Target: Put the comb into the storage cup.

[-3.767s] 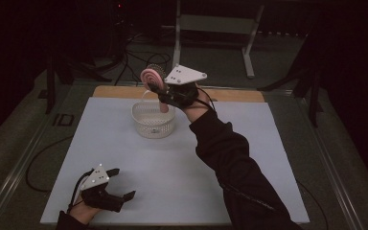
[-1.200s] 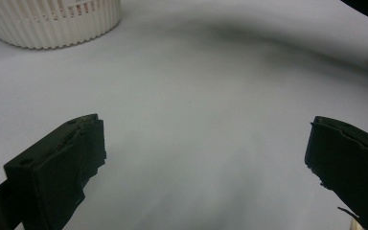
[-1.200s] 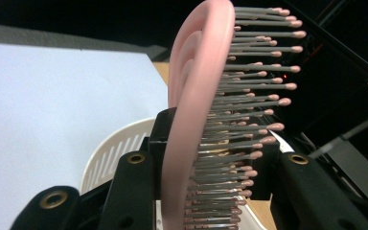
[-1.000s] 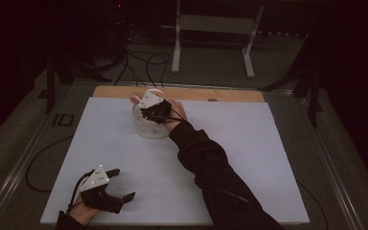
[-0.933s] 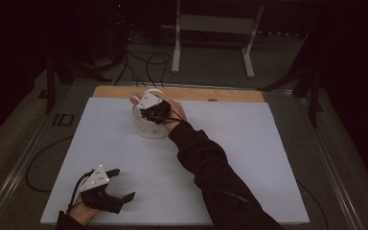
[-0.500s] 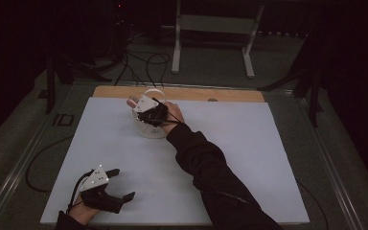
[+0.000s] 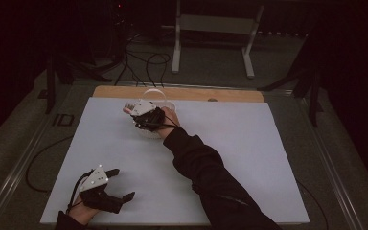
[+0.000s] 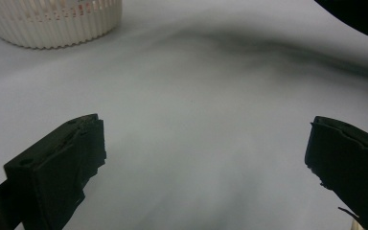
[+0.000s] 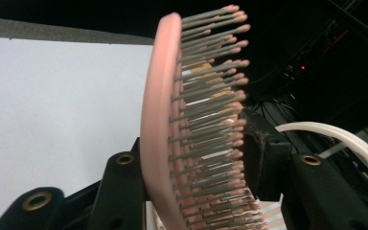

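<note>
Right gripper view shows the pink hairbrush (image 9: pixel 165 129) standing on edge between the black jaws of the right gripper (image 9: pixel 196 177), its back against the left jaw and its grey bristles pointing at the right jaw, with the white rim of the ribbed basket (image 9: pixel 350 143) curving just behind. The jaws have just been opening, and the brush is between them; whether the pads press on it cannot be told. From above, the right gripper (image 7: pixel 146 115) sits low over the basket (image 7: pixel 160 98) near the table's far edge, whereas a few seconds ago it held the brush lifted well above that basket. The left gripper (image 7: pixel 117 184) rests spread wide on the white tabletop (image 7: pixel 249 143), holding nothing, in the same near-left spot as before.
</note>
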A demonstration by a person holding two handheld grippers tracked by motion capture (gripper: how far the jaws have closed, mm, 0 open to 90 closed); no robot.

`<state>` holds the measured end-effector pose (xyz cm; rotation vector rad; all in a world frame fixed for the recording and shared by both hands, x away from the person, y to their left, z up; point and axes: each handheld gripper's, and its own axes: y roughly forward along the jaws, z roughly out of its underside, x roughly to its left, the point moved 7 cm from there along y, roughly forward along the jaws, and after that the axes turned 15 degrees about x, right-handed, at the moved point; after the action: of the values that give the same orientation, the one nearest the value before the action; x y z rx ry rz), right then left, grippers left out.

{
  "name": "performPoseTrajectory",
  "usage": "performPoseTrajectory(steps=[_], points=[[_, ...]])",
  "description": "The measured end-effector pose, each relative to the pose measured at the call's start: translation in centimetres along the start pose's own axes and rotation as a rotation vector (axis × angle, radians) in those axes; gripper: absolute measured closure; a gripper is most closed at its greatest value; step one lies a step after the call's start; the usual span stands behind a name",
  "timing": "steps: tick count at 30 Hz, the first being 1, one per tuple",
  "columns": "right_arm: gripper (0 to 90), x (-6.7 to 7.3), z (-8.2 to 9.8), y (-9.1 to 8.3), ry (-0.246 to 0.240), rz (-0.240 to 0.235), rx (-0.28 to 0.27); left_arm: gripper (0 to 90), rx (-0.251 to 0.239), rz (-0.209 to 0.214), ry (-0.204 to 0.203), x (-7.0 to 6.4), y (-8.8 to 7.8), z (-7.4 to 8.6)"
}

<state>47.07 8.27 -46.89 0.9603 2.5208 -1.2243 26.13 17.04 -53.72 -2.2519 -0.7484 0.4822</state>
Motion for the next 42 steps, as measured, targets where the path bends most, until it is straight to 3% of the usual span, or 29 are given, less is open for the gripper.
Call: performPoseTrajectory(steps=[7,17,28,35,42], points=[[53.6,0.6,0.1,-0.2,-0.020,0.008,-0.006,0.1,0.000,0.001,0.000,0.0,0.0,0.0],[38.0,0.7,0.2,-0.4,0.006,-0.026,-0.017,0.1,0.006,0.000,0.002,0.0,0.1,0.1],[17.9,0.5,0.0,-0.6,0.030,-0.001,-0.040,0.1,0.011,0.003,0.001,0.0,0.2,0.1],[8.5,0.9,0.1,-0.9,0.051,-0.065,-0.025,0.1,0.017,0.001,0.008,0.0,0.3,0.1],[8.0,0.8,0.1,-1.3,0.056,-0.112,-0.027,0.1,0.020,0.001,0.009,-0.1,0.4,0.2]])
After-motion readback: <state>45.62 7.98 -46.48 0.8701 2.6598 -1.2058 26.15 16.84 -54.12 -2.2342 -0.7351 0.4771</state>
